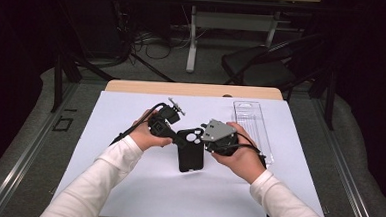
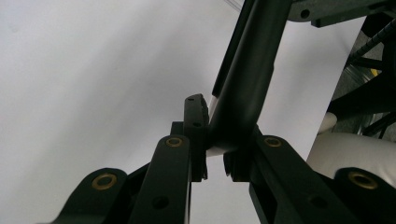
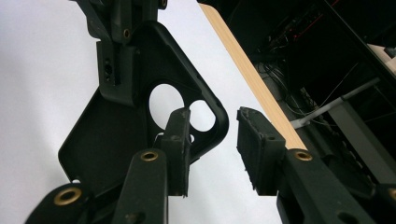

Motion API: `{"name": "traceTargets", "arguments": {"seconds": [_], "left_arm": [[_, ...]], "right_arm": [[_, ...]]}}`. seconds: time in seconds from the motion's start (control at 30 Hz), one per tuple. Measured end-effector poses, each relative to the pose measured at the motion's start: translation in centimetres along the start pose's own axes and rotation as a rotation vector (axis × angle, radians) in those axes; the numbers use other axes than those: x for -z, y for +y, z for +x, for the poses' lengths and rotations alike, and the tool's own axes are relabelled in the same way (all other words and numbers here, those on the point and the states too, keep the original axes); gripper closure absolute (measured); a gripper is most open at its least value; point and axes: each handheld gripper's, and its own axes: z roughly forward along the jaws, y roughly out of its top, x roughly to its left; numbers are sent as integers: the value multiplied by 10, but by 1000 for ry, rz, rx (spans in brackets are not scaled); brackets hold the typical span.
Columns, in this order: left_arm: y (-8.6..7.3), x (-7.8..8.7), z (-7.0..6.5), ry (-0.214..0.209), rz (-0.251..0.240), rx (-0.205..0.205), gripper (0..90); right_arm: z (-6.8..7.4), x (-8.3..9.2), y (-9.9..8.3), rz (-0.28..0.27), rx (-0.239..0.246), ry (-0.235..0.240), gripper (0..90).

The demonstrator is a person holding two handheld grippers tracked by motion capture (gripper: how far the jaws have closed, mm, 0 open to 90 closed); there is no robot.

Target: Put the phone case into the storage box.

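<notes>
Black phone case (image 1: 191, 151) held above the white sheet (image 1: 131, 110) at mid-table — left gripper (image 2: 215, 156) clamped on its edge. Right gripper (image 3: 212, 149) straddles the camera-cutout corner, jaws apart — pads not pressing. Clear plastic tray (image 1: 252, 124) lies right.

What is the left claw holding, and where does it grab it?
The left gripper pinches the black phone case by its side edge, near the camera holes. The right gripper has that corner between its jaws, but its pads don't press it yet.
</notes>
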Motion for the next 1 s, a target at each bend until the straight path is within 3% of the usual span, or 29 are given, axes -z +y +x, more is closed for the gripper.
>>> {"name": "traceTargets", "arguments": {"seconds": [0.5, 1.0], "left_arm": [[2, -3, -2, -6, 23, -8, 813], [2, -5, -3, -8, 24, 0, 813]], "right_arm": [[4, 1, 4, 16, 66, -12, 753], [7, 1, 5, 30, 136, -32, 795]]}}
